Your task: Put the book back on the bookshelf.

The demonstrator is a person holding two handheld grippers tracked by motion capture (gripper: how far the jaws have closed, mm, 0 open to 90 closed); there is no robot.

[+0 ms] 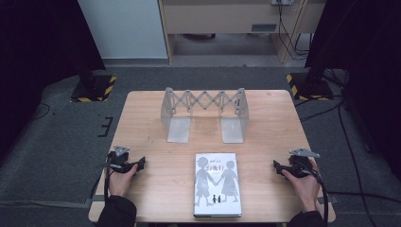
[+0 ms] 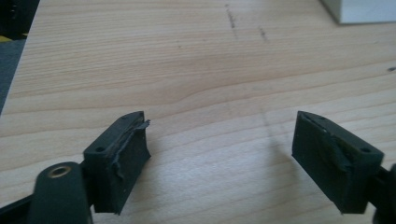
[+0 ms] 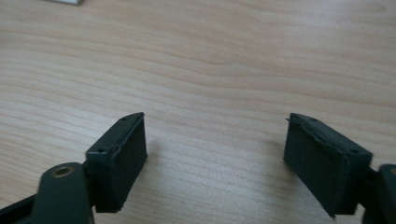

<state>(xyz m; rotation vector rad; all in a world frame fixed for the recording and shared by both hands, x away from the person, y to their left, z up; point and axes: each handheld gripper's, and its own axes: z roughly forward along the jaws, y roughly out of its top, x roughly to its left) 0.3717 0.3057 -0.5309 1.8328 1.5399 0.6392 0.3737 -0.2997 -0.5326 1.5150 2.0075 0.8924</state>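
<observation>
Book [image 1: 217,185] flat at the near edge of the table [image 1: 142,123], rack [image 1: 204,113] beyond; left gripper [image 1: 138,165] and right gripper [image 1: 277,166] flank it, jaws apart, empty.

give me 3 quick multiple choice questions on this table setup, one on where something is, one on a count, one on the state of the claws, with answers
1. Where does the book lie relative to the metal expanding book rack?
A. behind it
B. in front of it, nearer the person
C. standing inside it

2. How many upright end plates does the rack have?
A. two
B. three
C. five

3. What state are the left claw and right claw in?
A. both shut on the book
B. one open, one shut
C. both open, holding nothing

Answers: 1 B, the book lies flat near the table's near edge with the rack farther back. 2 A, one plate stands at each end of the lattice. 3 C, each gripper view shows bare wood between spread jaws.
</observation>
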